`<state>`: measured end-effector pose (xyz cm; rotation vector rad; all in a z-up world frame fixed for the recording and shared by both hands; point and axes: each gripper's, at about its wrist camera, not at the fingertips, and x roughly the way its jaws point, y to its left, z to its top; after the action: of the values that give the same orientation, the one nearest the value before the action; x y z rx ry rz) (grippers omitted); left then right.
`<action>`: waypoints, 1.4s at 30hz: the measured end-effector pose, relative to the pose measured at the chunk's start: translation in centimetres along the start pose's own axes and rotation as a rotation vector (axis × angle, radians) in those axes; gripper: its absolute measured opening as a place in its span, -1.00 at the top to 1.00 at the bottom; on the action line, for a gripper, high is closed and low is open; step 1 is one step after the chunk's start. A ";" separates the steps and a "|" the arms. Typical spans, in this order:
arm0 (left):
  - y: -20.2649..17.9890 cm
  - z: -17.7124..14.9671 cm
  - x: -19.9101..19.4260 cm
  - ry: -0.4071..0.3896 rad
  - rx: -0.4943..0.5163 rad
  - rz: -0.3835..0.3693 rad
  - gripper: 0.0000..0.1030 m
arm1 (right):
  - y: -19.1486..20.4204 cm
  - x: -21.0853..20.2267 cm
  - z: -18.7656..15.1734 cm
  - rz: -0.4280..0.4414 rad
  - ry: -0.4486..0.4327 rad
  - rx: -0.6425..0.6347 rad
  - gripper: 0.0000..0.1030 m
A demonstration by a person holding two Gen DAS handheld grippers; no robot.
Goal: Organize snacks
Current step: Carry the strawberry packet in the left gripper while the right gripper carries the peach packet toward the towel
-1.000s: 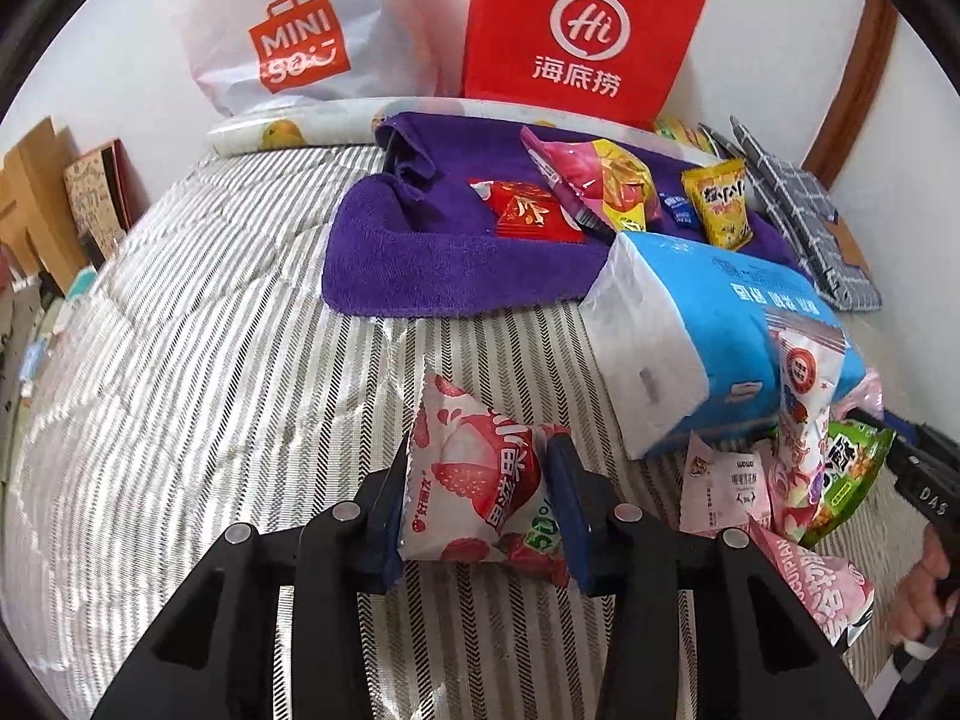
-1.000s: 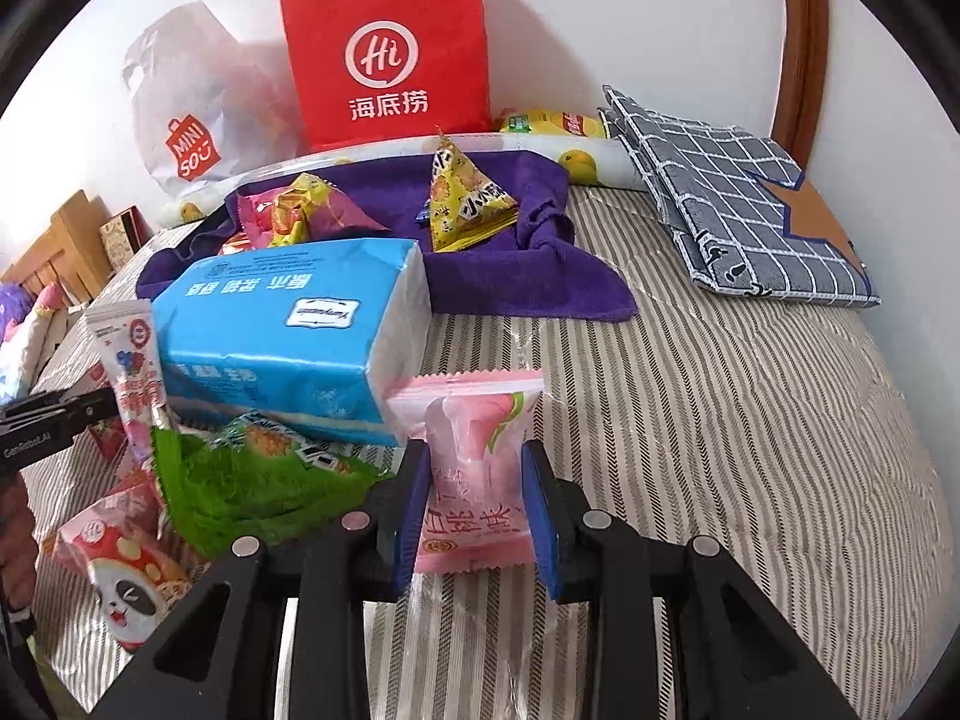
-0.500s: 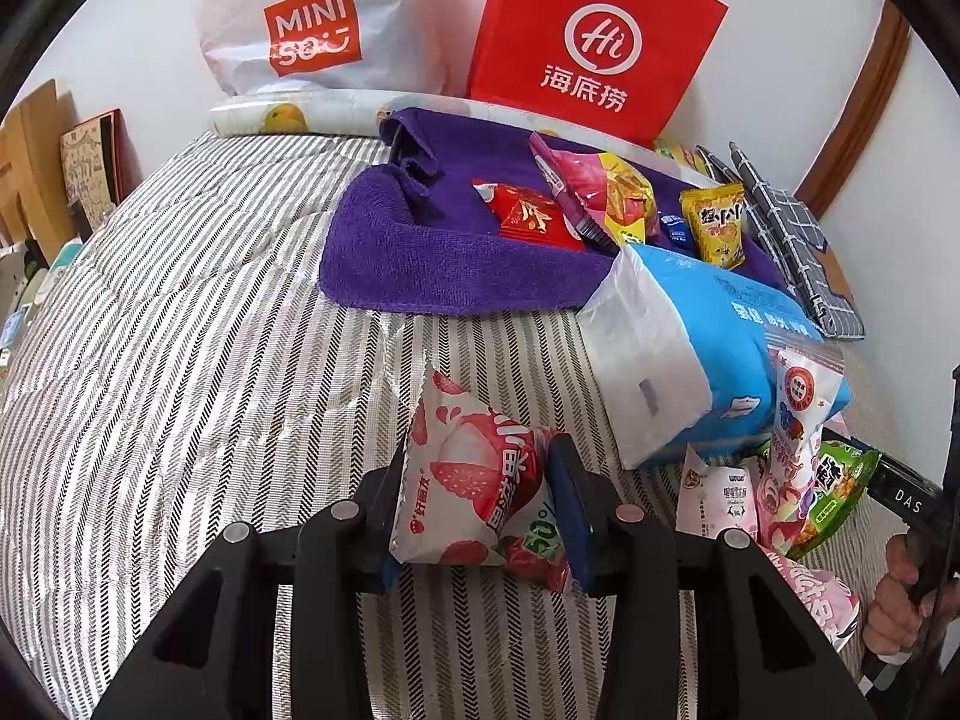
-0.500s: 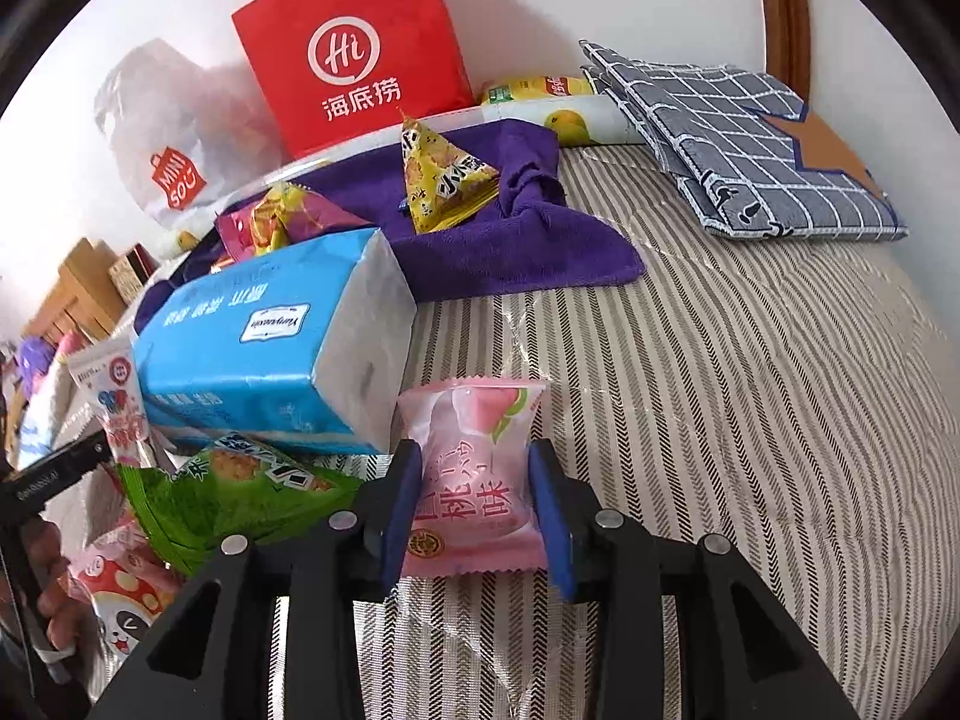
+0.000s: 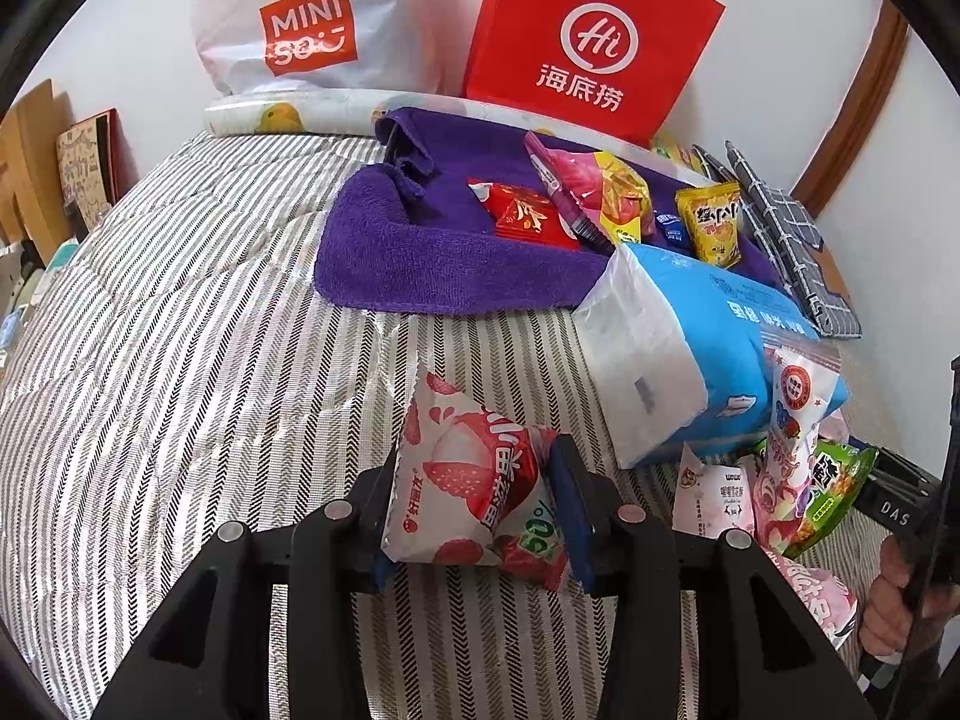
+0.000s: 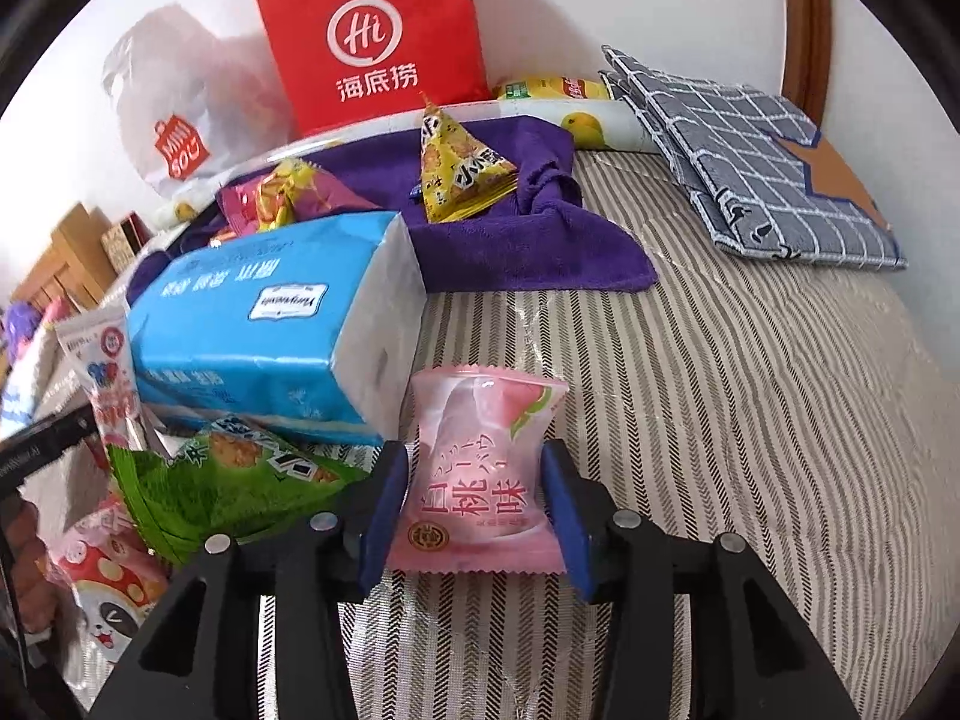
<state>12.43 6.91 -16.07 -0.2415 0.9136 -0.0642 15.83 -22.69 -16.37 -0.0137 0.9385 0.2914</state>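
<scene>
My left gripper (image 5: 474,498) is shut on a pink-and-white triangular fruit snack packet (image 5: 462,450) just above the striped bed cover (image 5: 180,360). My right gripper (image 6: 474,462) has its jaws opening around a pink peach candy packet (image 6: 480,498). The packet lies on the bed between the blue pads (image 6: 384,504), which stand beside its edges without squeezing it. A purple towel (image 5: 432,264) at the back carries several snacks, among them a yellow triangular packet (image 6: 456,168).
A blue tissue pack (image 6: 258,324) lies left of the right gripper, with a green snack bag (image 6: 216,480) and a panda packet (image 6: 102,588) in front of it. A red paper bag (image 5: 588,42), a white shopping bag (image 5: 306,24) and checked cushions (image 6: 750,156) line the wall.
The right gripper's jaws have spread apart and the peach packet, pinched narrow before, now sits wider between them. The left gripper keeps its grip on the triangular packet.
</scene>
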 end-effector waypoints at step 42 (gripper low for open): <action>-1.7 2.1 -5.7 -0.042 0.005 -0.136 0.42 | 1.4 -7.5 3.0 0.062 -0.174 0.033 0.25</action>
<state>10.66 6.53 -10.05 -0.2995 0.8548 -0.1865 13.72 -22.74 -8.43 0.0707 0.7714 0.3292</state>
